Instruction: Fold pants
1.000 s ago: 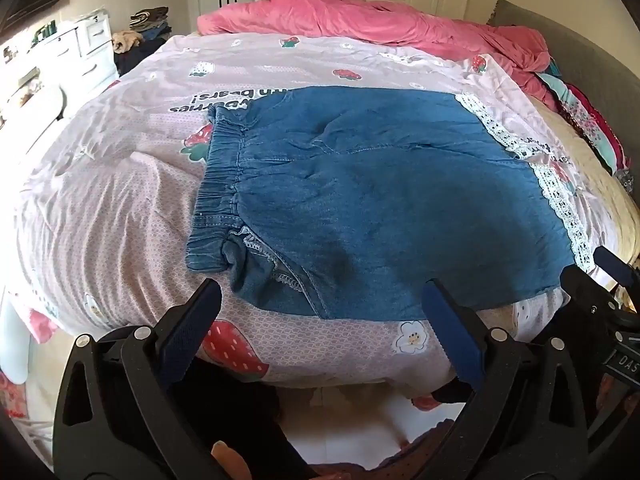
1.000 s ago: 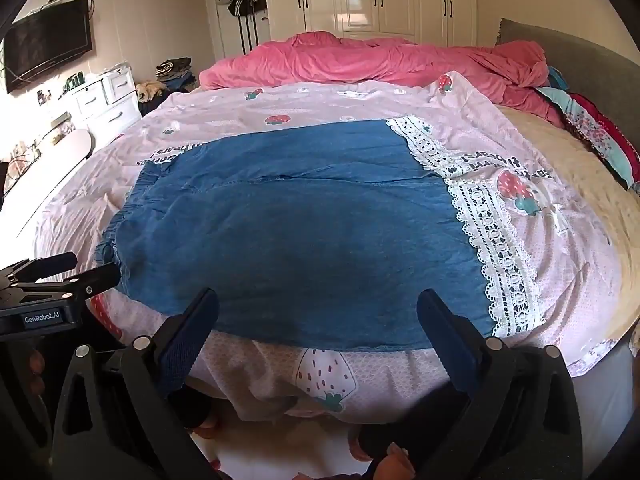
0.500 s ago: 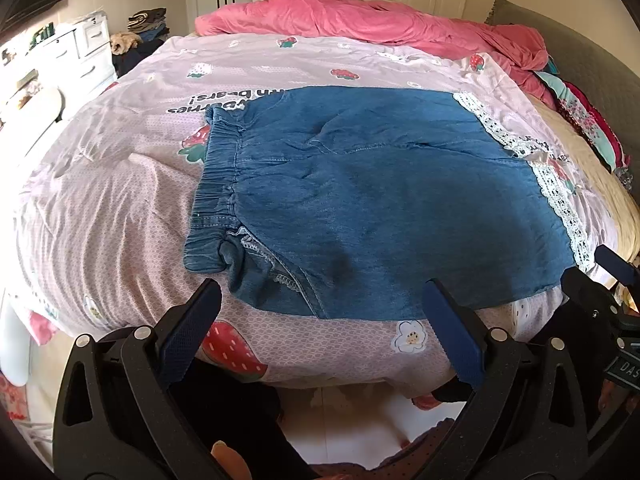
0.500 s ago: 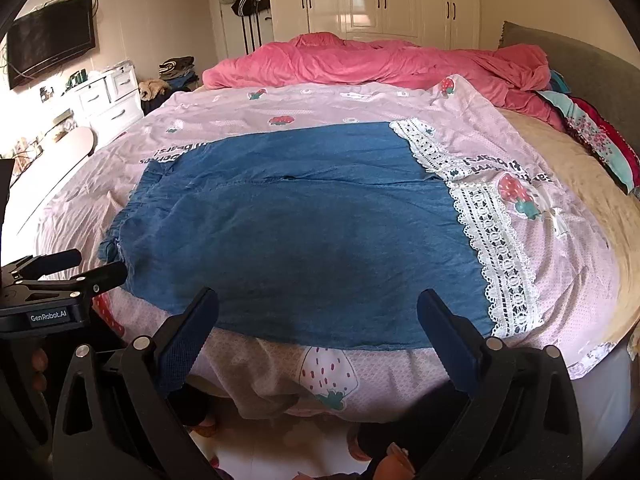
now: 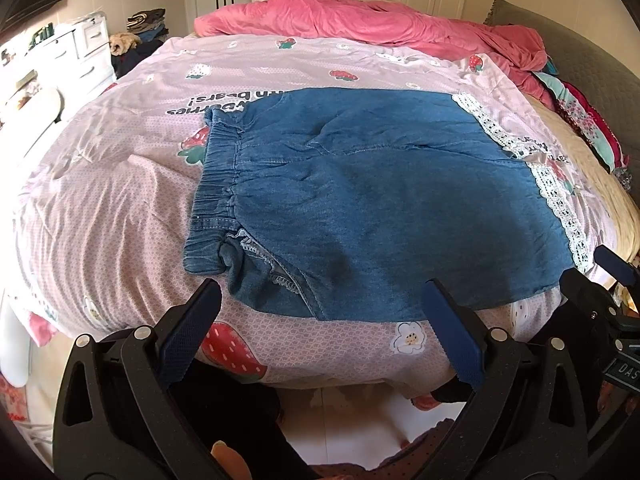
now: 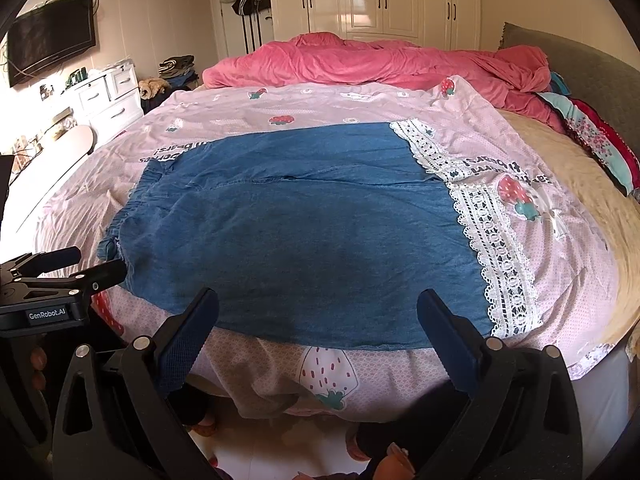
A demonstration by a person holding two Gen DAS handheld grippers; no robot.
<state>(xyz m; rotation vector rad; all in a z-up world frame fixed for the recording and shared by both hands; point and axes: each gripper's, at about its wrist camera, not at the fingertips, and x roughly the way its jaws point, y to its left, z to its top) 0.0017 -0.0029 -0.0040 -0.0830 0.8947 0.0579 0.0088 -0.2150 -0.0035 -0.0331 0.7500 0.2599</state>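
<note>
Blue denim pants (image 5: pixel 372 204) (image 6: pixel 304 236) lie flat on the pink strawberry sheet (image 5: pixel 108 208) (image 6: pixel 568 240), elastic waistband (image 5: pixel 216 184) to the left, hem ends by the white lace strip (image 6: pixel 492 248) to the right. A small fold with an exposed seam sits at the near waistband corner (image 5: pixel 256 268). My left gripper (image 5: pixel 320 312) hovers open just off the near bed edge, below the waist end. Equally open and holding nothing, my right gripper (image 6: pixel 316 316) hangs before the near edge of the legs. Each gripper shows at the side of the other's view.
A rumpled pink duvet (image 6: pixel 380 64) lies across the far side of the bed. A grey headboard (image 6: pixel 580 68) and patterned pillows (image 6: pixel 600 140) are on the right. White drawers (image 6: pixel 108 96) and a wall television (image 6: pixel 52 52) stand left. The floor (image 5: pixel 360 412) is below the grippers.
Both grippers have risen and drawn back slightly from the bed, staying open. The pants have not moved.
</note>
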